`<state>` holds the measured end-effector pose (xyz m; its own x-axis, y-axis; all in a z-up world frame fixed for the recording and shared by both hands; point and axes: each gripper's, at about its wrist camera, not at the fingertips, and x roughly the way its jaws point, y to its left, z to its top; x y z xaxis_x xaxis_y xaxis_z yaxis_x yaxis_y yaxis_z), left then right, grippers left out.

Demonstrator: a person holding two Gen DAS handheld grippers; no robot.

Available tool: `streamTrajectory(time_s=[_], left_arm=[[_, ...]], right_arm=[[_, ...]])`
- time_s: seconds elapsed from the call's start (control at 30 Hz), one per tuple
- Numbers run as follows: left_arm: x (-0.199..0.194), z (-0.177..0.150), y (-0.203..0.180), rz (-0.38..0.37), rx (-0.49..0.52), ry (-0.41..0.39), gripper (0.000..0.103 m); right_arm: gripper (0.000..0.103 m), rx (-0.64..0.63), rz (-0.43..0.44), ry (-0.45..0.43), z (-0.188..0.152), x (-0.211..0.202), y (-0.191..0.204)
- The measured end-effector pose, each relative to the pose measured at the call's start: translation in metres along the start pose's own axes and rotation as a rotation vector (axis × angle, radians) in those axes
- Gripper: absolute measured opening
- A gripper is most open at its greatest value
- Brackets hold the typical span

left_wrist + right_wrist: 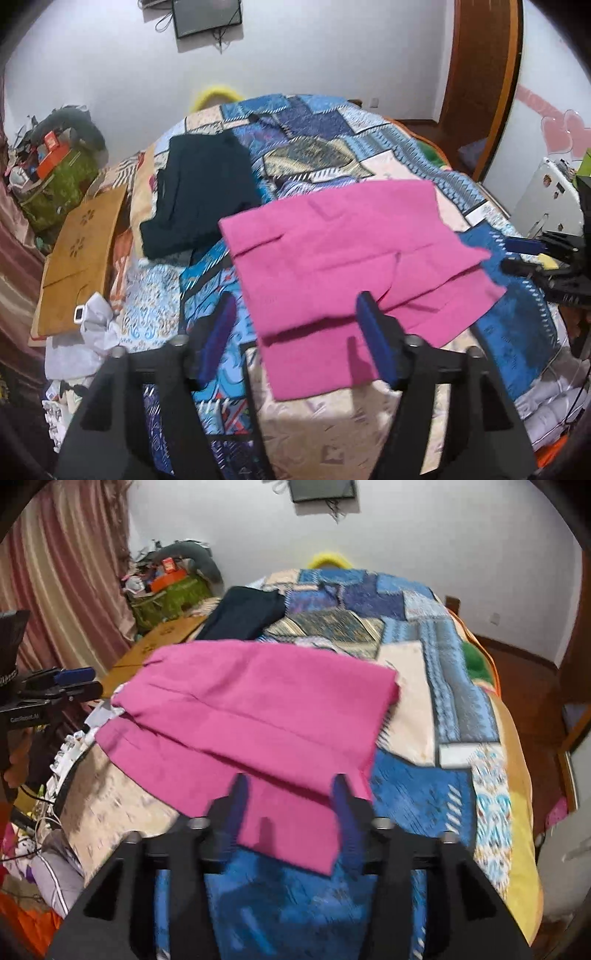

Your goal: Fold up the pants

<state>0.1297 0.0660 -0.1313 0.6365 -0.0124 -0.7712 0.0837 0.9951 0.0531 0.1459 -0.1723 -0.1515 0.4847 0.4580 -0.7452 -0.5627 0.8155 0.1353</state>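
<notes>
Pink pants lie folded in layers on the patchwork bedspread; they also show in the right wrist view. My left gripper is open and empty, just above the pants' near left corner. My right gripper is open and empty over the pants' near edge; it also shows at the right edge of the left wrist view. The left gripper shows at the left edge of the right wrist view.
Folded dark pants lie further back on the bed, also in the right wrist view. A brown cardboard box and white crumpled cloth sit at the bed's left side. A cluttered green bag stands by the wall.
</notes>
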Motion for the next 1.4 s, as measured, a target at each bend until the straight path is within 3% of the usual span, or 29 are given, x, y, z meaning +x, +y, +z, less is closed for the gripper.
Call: streamTrajectory(time_s=[0.13, 0.33, 0.53, 0.63, 0.7, 0.73, 0.77, 0.87, 0.93, 1.0, 1.13, 1.4], left_arm=[[0.007, 0.007, -0.017, 0.014, 0.046, -0.014, 0.086], [0.03, 0.006, -0.044, 0.003, 0.132, 0.027, 0.087], [0.051, 0.002, -0.065, -0.041, 0.199, 0.071, 0.087], [0.062, 0.0, -0.071, -0.046, 0.216, 0.092, 0.086], [0.067, -0.001, -0.074, -0.034, 0.23, 0.091, 0.087], [0.068, -0.001, -0.074, -0.027, 0.235, 0.085, 0.086], [0.068, 0.0, -0.074, -0.023, 0.24, 0.074, 0.084], [0.066, 0.003, -0.072, 0.013, 0.236, 0.052, 0.062], [0.065, 0.005, -0.069, 0.021, 0.228, 0.047, 0.035], [0.062, 0.007, -0.067, 0.016, 0.216, 0.043, 0.018], [0.045, 0.012, -0.063, -0.053, 0.174, 0.023, 0.01], [0.014, 0.001, -0.066, -0.111, 0.157, 0.004, 0.009]], right_arm=[[0.055, -0.078, -0.003, 0.026, 0.008, 0.019, 0.017], [0.055, -0.154, -0.024, 0.115, 0.008, 0.05, 0.027], [0.055, -0.158, -0.009, 0.078, 0.018, 0.059, 0.03], [0.039, -0.131, 0.024, 0.051, 0.024, 0.063, 0.029], [0.016, -0.115, 0.054, 0.049, 0.027, 0.064, 0.031], [0.012, -0.106, 0.069, 0.042, 0.028, 0.063, 0.032], [0.01, -0.103, 0.077, 0.031, 0.028, 0.061, 0.032], [0.008, -0.111, 0.08, -0.013, 0.031, 0.052, 0.035], [0.008, -0.115, 0.083, -0.033, 0.033, 0.046, 0.036], [0.007, -0.12, 0.089, -0.044, 0.034, 0.04, 0.037], [0.006, -0.143, 0.09, -0.074, 0.035, 0.026, 0.043], [0.006, -0.15, 0.12, -0.078, 0.024, 0.007, 0.049]])
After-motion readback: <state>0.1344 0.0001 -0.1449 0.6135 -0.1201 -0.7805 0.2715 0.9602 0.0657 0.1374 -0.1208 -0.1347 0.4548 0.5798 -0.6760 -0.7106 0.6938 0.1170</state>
